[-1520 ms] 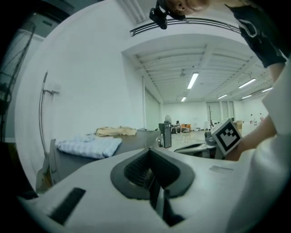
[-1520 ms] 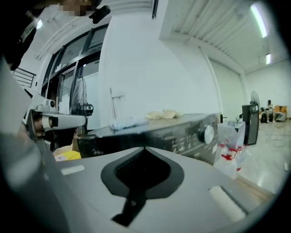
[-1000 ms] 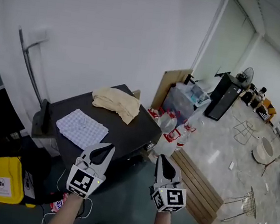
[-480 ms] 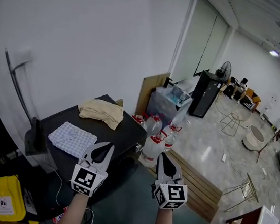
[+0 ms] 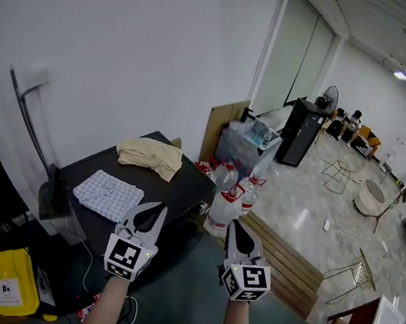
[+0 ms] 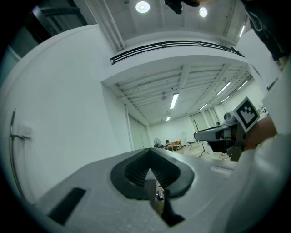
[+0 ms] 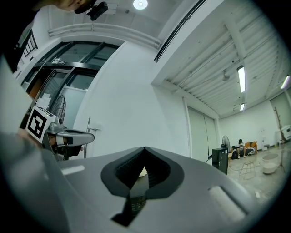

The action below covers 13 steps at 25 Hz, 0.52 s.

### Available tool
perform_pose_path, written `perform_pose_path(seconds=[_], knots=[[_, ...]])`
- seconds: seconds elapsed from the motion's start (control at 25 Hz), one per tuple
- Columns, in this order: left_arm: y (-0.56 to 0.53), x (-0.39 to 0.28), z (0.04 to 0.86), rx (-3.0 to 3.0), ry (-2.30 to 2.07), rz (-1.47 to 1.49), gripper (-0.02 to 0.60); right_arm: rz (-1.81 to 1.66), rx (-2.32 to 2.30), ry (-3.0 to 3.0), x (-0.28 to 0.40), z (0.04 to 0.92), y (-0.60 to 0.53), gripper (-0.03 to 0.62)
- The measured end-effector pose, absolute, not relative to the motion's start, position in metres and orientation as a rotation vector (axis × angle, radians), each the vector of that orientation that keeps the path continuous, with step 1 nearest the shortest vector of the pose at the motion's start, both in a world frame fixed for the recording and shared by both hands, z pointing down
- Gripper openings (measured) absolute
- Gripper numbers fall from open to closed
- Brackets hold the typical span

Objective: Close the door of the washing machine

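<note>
No washing machine or door can be made out in any view. In the head view my left gripper (image 5: pixel 153 211) and right gripper (image 5: pixel 236 228) are held side by side at mid-air, level, above the floor in front of a black table (image 5: pixel 178 184). Both are shut to a point with nothing between the jaws. The left gripper view shows its jaws (image 6: pixel 148 152) closed against a white wall, with the right gripper (image 6: pixel 223 134) off to the side. In the right gripper view the jaws (image 7: pixel 145 150) are closed too, and the left gripper (image 7: pixel 68 135) shows at the left.
On the table lie a beige cloth (image 5: pixel 149 156) and a checked cloth (image 5: pixel 108 194). Water jugs (image 5: pixel 222 210) and a clear storage box (image 5: pixel 248 145) stand right of it, beside a low wooden platform (image 5: pixel 286 261). A yellow container (image 5: pixel 7 284) sits at lower left. People sit far off (image 5: pixel 356 126).
The head view has swung up and towards the room, so more of the hall shows. Both grippers keep their places in the picture and stay shut.
</note>
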<state>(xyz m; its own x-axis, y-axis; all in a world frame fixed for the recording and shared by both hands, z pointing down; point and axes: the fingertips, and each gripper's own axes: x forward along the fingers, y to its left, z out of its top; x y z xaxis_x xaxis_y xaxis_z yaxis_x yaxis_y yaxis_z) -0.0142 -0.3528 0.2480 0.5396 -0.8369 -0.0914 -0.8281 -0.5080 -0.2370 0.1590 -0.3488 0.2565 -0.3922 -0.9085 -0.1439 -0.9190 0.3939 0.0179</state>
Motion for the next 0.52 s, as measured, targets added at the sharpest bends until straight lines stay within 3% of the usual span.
perform_pose_path(seconds=[0.52], knots=[[-0.3436, -0.0065, 0.2480, -2.536, 1.387, -0.063, 0.000, 0.140, -1.663, 2.530, 0.1640, 0.2564, -0.3423, 0.012]])
